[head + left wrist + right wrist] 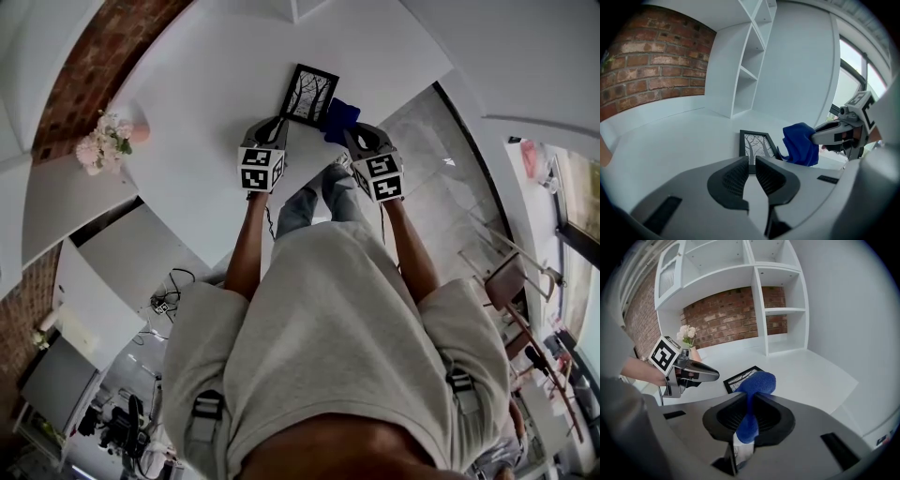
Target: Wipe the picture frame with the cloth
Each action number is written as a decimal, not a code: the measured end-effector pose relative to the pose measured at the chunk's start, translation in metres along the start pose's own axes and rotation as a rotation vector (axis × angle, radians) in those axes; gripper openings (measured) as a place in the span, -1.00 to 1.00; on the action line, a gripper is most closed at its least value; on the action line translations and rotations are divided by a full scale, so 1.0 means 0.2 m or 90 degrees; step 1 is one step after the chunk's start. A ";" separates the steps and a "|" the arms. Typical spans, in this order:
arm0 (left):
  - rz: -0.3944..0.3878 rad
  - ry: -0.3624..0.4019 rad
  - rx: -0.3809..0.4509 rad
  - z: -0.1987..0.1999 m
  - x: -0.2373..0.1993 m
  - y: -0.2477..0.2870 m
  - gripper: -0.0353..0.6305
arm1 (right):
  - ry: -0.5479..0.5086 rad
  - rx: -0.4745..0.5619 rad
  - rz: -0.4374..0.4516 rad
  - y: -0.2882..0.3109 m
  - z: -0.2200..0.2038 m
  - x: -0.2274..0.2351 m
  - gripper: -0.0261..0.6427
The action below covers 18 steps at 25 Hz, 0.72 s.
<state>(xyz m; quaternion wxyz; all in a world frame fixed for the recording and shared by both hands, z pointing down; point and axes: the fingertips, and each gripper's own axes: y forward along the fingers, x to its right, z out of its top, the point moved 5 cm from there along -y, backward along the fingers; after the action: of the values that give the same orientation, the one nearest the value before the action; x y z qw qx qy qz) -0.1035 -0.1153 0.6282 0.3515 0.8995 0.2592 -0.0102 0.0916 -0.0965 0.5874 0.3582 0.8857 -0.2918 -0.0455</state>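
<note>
The left gripper [752, 161] has its jaws a narrow slit apart and empty, with the tips by the near edge of the picture frame [757, 144] lying mid-picture on the white table [670, 145]. Pressing that edge would steady it. To the right, the right gripper [751, 397] clamps the blue cloth [757, 383], which should land flat on the glass.

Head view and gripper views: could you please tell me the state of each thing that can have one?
Black picture frame: lying flat on the white table, face up.
Blue cloth: bunched, pinched in the right gripper.
Right gripper: shut on the cloth.
Left gripper: jaws slightly apart, empty.
</note>
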 end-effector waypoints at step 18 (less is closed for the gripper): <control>0.024 0.030 0.120 0.37 0.02 -0.23 -0.84 | -0.001 0.124 -0.022 -0.09 0.37 0.02 -0.75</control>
<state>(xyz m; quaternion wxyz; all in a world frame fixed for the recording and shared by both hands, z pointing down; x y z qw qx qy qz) -0.1087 -0.1328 0.5424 0.2595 0.9332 0.2486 -0.0067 0.0827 -0.1335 0.5213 0.2695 0.9211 -0.2800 -0.0236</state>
